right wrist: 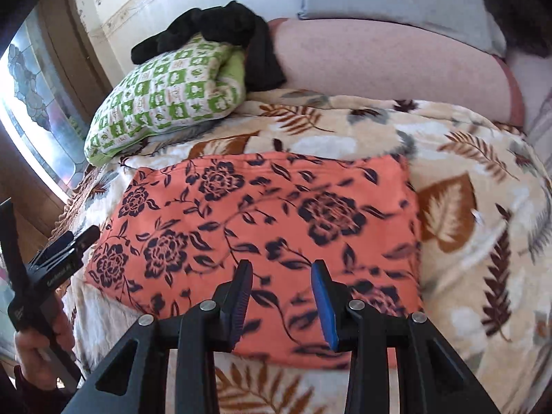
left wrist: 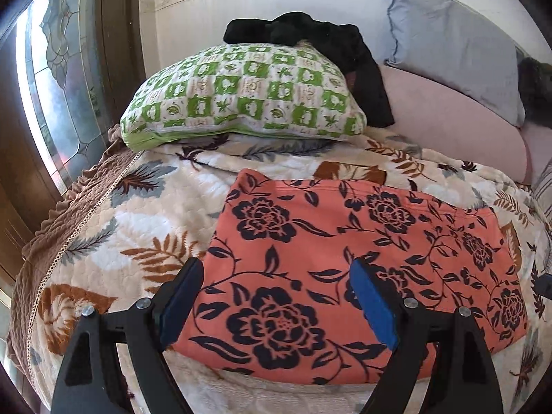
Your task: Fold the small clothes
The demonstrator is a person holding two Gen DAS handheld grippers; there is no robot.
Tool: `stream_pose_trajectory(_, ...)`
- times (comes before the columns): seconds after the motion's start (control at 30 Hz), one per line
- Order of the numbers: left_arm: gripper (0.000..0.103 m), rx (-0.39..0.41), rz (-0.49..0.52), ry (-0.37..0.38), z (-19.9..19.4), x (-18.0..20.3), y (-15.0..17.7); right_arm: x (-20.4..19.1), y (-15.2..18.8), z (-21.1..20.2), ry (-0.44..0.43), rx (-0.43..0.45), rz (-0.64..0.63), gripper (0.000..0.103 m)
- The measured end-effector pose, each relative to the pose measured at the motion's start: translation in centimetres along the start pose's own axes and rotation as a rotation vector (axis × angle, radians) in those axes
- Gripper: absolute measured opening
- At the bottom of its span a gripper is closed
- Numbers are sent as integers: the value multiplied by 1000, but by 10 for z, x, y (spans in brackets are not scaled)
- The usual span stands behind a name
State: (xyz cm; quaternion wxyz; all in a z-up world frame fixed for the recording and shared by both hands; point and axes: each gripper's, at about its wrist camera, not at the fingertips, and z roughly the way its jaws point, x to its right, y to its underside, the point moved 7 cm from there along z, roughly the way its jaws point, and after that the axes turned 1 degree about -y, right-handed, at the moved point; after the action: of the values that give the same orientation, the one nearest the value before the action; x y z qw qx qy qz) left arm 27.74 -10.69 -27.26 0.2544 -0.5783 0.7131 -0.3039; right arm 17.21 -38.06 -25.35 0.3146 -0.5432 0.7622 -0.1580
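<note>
An orange garment with dark blue flowers (left wrist: 310, 227) lies flat as a folded rectangle on a cream blanket with a leaf print (left wrist: 138, 241). My left gripper (left wrist: 276, 269) hangs over its near left part, jaws wide open and nothing between the blue pads. The right wrist view shows the same garment (right wrist: 258, 207) from the other side. My right gripper (right wrist: 281, 269) hovers over its near edge with its jaws partly apart and nothing between them. At the left edge of that view, a hand (right wrist: 34, 355) holds the left gripper (right wrist: 77, 236) beside the garment's left end.
A green-and-white checked pillow (left wrist: 241, 93) lies behind the garment with a black piece of clothing (left wrist: 310, 34) draped over it. A pink bolster (left wrist: 448, 131) and a grey-blue pillow (left wrist: 455, 41) sit at the back right. The bed's brown frilled edge (left wrist: 69, 214) and a stained-glass pane (left wrist: 51, 86) are on the left.
</note>
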Motion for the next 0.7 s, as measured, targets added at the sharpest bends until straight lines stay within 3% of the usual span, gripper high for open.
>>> stream_pose_trajectory(0.2, 87, -6, 63, -32, 1, 25, 12, 33, 30, -29, -11, 72, 125, 39)
stream_pose_trajectory(0.53, 92, -5, 80, 0, 2, 40, 15, 33, 33, -4, -87, 176, 194, 39)
stream_pose_trajectory(0.6, 93, -58, 63, -25, 17, 34, 21, 39, 32, 6, -61, 174, 209, 39)
stream_pose_trajectory(0.7, 93, -188, 80, -131, 53, 19, 38, 48, 31, 26, -59, 147, 254, 39)
